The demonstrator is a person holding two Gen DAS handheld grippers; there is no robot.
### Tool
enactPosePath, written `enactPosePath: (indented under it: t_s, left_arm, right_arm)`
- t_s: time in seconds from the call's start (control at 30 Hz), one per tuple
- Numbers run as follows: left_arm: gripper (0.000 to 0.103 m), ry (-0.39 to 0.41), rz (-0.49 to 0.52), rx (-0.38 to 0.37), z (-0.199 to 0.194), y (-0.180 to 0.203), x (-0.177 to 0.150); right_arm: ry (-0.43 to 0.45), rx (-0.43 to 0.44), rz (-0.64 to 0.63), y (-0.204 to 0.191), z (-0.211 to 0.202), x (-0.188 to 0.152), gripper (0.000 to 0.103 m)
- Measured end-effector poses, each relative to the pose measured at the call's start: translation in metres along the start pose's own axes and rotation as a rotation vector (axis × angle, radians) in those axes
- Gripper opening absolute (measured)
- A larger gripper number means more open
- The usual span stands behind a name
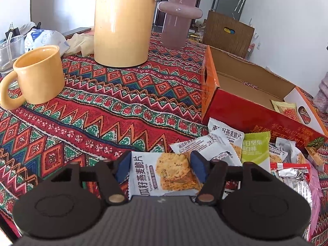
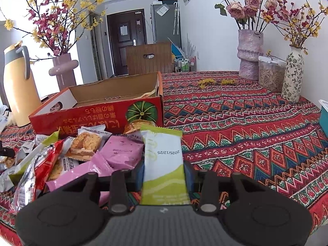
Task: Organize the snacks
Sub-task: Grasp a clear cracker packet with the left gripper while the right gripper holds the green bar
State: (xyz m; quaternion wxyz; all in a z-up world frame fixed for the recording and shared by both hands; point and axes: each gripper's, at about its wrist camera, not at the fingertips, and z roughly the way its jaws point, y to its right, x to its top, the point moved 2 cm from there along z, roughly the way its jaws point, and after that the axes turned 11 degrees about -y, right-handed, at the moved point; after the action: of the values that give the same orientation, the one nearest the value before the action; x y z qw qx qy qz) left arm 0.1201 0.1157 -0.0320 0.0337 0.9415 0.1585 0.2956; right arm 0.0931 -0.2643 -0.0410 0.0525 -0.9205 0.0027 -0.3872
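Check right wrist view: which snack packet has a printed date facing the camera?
The green-and-white packet between the right gripper pads, back side up, date stamped mid-wrapper. The pink packets and cracker packets beside it show none.

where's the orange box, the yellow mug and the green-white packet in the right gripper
orange box [image 2: 92, 114]: right wrist view, on its red front wall.
yellow mug [image 1: 41, 78]: left wrist view, on its side wall below the rim.
green-white packet [image 2: 164, 164]: right wrist view, on its middle, just below the printed date.

The red box's [image 1: 256, 119] printed lettering is upside down; its inside is largely hidden.
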Motion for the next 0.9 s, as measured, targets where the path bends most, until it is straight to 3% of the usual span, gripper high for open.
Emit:
enactPosePath:
  t_s: [0.2, 0.37, 0.43, 0.53, 0.57, 0.7, 0.9]
  left_arm:
    - [0.087, 0.03, 0.044, -0.006, -0.011, 0.008, -0.008]
    - [0.089, 0.004, 0.08, 0.007, -0.006, 0.017, -0.014]
    - [0.086, -0.011, 0.07, 0.012, -0.001, 0.017, -0.014]
    - [0.074, -0.028, 0.046, -0.006, 0.004, 0.015, -0.013]
    - [0.065, -0.031, 0.049, -0.022, 0.005, 0.016, -0.013]
    - [0.052, -0.019, 0.062, -0.035, 0.0, 0.018, -0.015]
    - [0.045, -0.007, 0.064, -0.047, -0.004, 0.017, -0.017]
  right_arm:
    - [-0.001, 0.004, 0.002, -0.001, -0.001, -0.001, 0.038]
    - [-0.003, 0.01, 0.003, -0.001, -0.001, -0.003, 0.038]
    - [-0.002, 0.011, 0.005, -0.001, -0.001, -0.004, 0.038]
    - [-0.002, 0.012, 0.009, 0.001, -0.001, -0.004, 0.038]
    - [-0.002, 0.012, 0.011, 0.001, -0.001, -0.004, 0.038]
    - [-0.001, 0.012, 0.015, 0.003, -0.001, -0.004, 0.038]
    - [-0.002, 0.021, 0.014, 0.003, -0.002, -0.005, 0.038]
